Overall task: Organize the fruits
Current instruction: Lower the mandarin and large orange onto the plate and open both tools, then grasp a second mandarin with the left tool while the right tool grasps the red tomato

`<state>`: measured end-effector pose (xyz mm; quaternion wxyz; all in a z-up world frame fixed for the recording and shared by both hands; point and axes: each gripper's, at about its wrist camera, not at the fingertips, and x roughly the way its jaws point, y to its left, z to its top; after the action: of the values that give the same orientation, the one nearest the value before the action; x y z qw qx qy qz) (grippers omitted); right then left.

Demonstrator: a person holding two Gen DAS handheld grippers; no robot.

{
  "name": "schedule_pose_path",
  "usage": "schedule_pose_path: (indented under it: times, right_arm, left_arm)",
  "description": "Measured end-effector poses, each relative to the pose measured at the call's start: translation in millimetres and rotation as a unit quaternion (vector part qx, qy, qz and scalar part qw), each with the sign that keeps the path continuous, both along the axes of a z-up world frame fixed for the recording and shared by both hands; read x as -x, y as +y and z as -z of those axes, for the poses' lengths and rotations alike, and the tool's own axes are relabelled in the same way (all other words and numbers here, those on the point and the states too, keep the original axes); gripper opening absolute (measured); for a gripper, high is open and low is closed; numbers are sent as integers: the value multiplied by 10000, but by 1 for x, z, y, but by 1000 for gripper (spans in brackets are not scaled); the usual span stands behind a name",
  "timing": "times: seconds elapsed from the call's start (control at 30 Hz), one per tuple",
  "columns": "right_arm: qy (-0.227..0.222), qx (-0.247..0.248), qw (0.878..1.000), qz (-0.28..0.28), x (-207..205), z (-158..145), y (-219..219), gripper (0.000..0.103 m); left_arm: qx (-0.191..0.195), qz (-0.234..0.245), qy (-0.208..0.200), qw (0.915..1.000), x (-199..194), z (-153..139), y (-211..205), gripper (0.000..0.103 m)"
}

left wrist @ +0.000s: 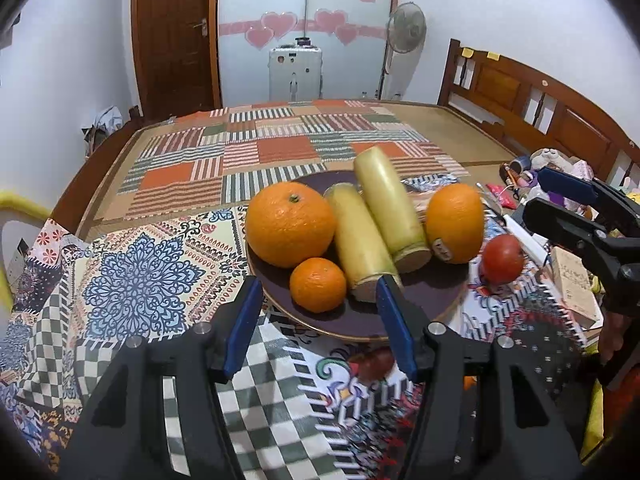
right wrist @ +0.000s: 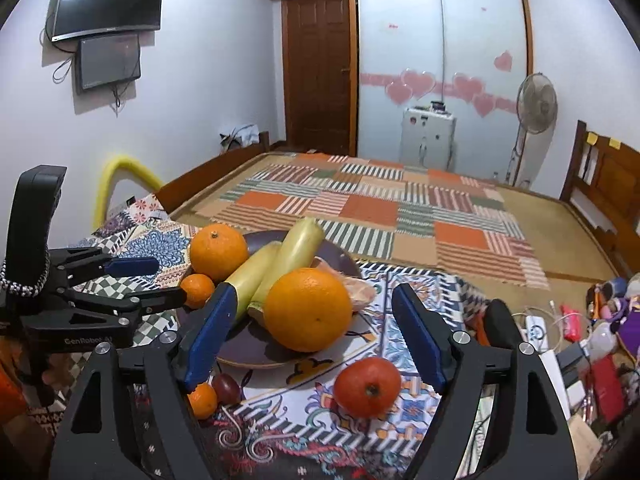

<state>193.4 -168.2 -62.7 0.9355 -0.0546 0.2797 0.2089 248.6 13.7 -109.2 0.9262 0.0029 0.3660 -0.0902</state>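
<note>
A dark purple plate (left wrist: 360,320) (right wrist: 248,350) on the patterned cloth holds two large oranges (left wrist: 290,224) (left wrist: 455,222), a small mandarin (left wrist: 318,285) and two pale yellow sugarcane pieces (left wrist: 362,242) (left wrist: 390,208). A red tomato (left wrist: 502,259) (right wrist: 367,386) lies on the cloth beside the plate. A small mandarin (right wrist: 202,400) and a dark red fruit (right wrist: 226,387) lie in front of the plate. My left gripper (left wrist: 318,320) (right wrist: 160,280) is open and empty at the plate's near rim. My right gripper (right wrist: 312,340) (left wrist: 560,200) is open and empty, just above the tomato.
The cloth covers a low table (left wrist: 140,280) at the foot of a bed with a patchwork blanket (left wrist: 280,152). Clutter of small items and a spiral notebook (left wrist: 560,312) lies to the right. A suitcase (left wrist: 295,72) and a fan (left wrist: 406,28) stand by the far wall.
</note>
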Motion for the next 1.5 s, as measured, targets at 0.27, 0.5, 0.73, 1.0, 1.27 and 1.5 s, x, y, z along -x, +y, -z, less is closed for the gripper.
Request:
schedule_pose_path:
  times: [0.27,0.5,0.73,1.0,1.27,1.5]
  right_arm:
    - [-35,80,9998,167,18,1,-19,79]
    - [297,267,9988,292,28,25,-33,79]
    - [520,264,9977,350,35,40,-44,79]
    - [630,185,9973,317,32,47,-44,79]
    - [632,154,9975,263,18,50,-38,79]
    - [675,313,9965,371,-4,54,-31,77]
  left_arm:
    - [112,152,-49,9998,29,-14,-14,64]
    - [173,371,224,9989,42,5,-39,64]
    - [177,539,364,9977,46,22,-61,64]
    - [216,734,598,9953,38,41,-70,43]
    - [368,667,563,9955,37,40,-62,34]
    - [405,464,225,9978,41,19,-39,34]
